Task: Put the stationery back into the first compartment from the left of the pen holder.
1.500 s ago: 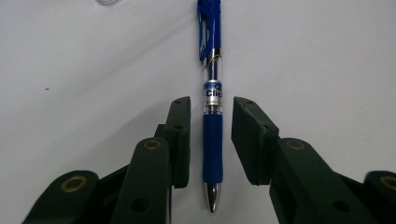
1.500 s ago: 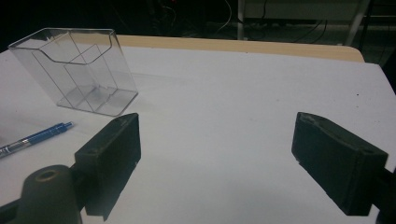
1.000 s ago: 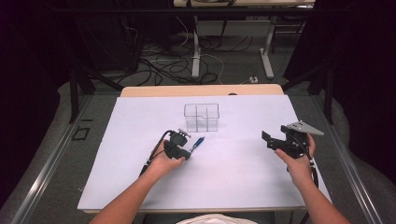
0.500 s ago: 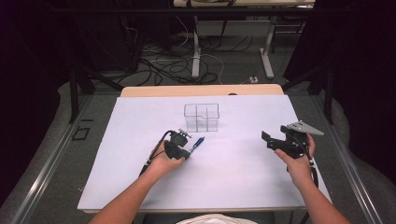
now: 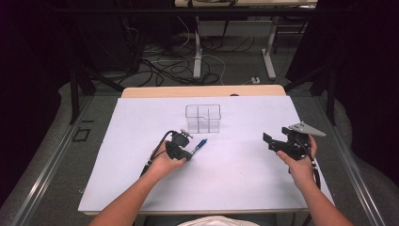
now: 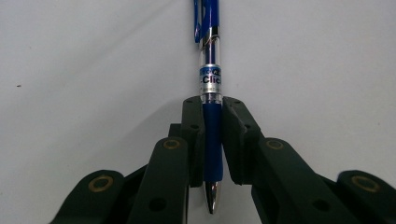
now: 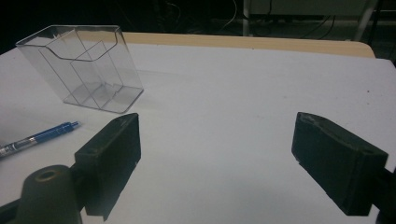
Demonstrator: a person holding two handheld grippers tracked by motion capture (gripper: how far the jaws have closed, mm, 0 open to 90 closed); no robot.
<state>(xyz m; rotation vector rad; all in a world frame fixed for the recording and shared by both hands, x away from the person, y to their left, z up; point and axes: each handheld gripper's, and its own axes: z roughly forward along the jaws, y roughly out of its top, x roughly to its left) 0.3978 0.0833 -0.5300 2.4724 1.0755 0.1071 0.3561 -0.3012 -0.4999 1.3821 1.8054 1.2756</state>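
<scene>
White table (image 5: 141, 188), centre frame: left gripper (image 6: 212, 140) jaws just closing, now pinch pen (image 6: 211, 79); lift to holder (image 5: 203, 117) likely next. Right gripper (image 7: 215, 154) wide open, empty.

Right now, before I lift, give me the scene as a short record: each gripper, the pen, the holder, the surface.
left gripper: shut on the blue pen, pads on its grip section, low over the sheet
blue pen: lying along the jaws, metal tip toward the camera, clip end pointing away
right gripper: open, nothing between the jaws, off to the right side
clear holder: upright, divided into compartments, empty, beyond the pen
white sheet: covers the tabletop
</scene>
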